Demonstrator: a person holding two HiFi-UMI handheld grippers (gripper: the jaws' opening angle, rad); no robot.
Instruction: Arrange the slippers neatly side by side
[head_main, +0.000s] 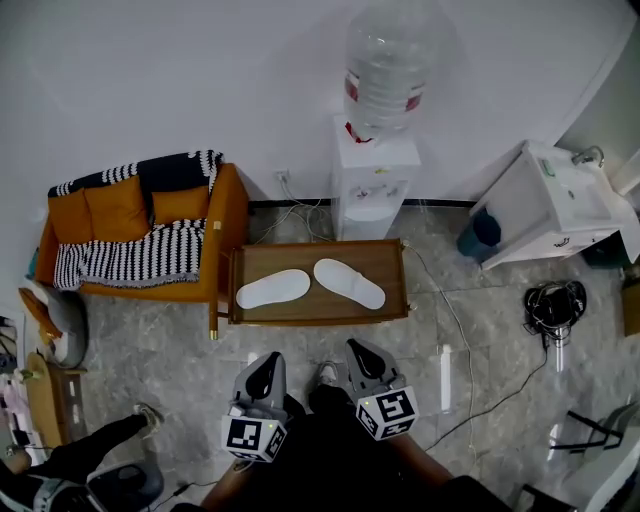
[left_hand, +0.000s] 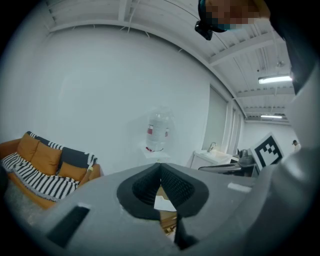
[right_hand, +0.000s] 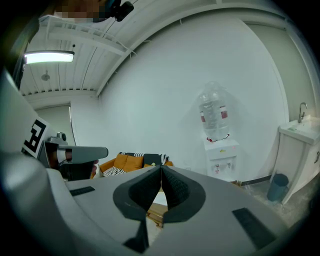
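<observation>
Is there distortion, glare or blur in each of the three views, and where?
Head view: even light and sharp, the slippers plain to see; the wall lines bend toward the edges. Left gripper view: strong fisheye, black corners, a ceiling lamp glares at the right. Right gripper view: same fisheye and black corners, a lamp glares at upper left.

No text can be read; the red label (head_main: 384, 96) on the water bottle (head_main: 385, 50) above the dispenser (head_main: 372, 185) is illegible.

The left gripper (left_hand: 160, 166), jaws together and empty, faces a white slipper (left_hand: 164, 204).
</observation>
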